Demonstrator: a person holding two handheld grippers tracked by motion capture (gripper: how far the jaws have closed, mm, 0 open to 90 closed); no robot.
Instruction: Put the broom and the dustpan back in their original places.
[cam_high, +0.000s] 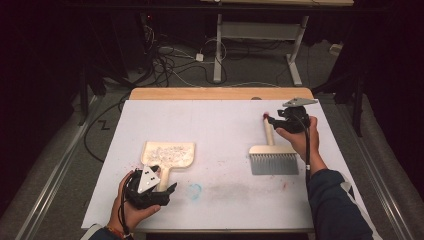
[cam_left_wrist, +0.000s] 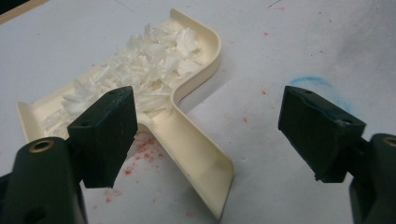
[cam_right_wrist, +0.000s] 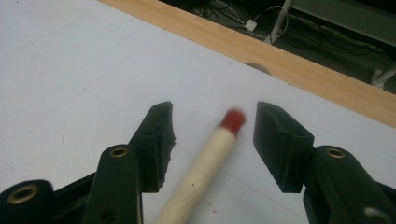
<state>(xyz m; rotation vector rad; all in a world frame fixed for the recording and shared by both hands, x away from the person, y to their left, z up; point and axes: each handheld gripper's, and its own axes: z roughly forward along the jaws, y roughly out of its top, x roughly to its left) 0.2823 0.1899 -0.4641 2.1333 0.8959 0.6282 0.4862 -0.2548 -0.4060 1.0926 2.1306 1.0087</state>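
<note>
Both grippers sit on the white surface (cam_high: 220, 125) from above: left gripper (cam_high: 150, 187) behind the dustpan (cam_high: 167, 155), right gripper (cam_high: 287, 117) over the brush (cam_high: 272, 155).

Left gripper view: jaws spread, straddling the dustpan handle (cam_left_wrist: 196, 158), ungrasped; paper shreds (cam_left_wrist: 144, 70) fill the pan.

Right gripper view: jaws released around the red-tipped brush handle (cam_right_wrist: 205, 163), seemingly lined up for sweeping.

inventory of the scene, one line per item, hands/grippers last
dustpan: 1, cream, on the white sheet near the person's left, handle toward the person
paper shreds: a pile, white, in the dustpan's tray
brush: 1, pale wood handle with red tip, grey bristles, lying on the sheet at right
table: 1, wood edge at far side, white sheet on top with blue and red smudges
left gripper: black, open, fingers either side of the dustpan handle
right gripper: black, open, around the brush handle's tip
</note>
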